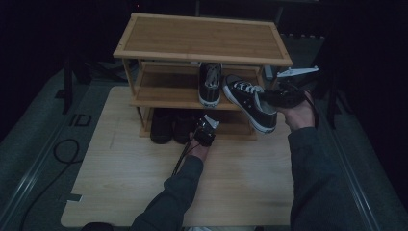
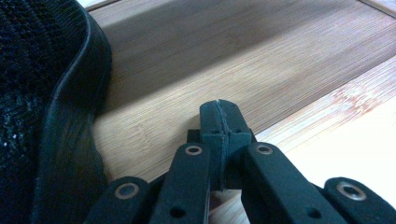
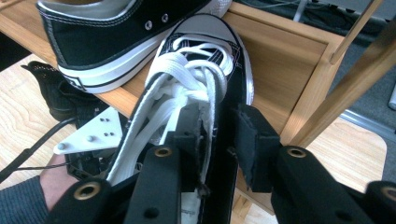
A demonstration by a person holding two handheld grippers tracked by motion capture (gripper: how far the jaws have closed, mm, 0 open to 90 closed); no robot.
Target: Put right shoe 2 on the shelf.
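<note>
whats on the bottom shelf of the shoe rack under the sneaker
On the rack's bottom shelf stands a pair of dark shoes, toes forward, below the sneaker on the middle shelf. The left gripper hides the shelf's middle part, and the rest lies in shadow.

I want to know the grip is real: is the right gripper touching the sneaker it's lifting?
Touching. In the right gripper view the right gripper has its jaws clamped on the side wall of the sneaker, one jaw inside the opening, one outside.
</note>
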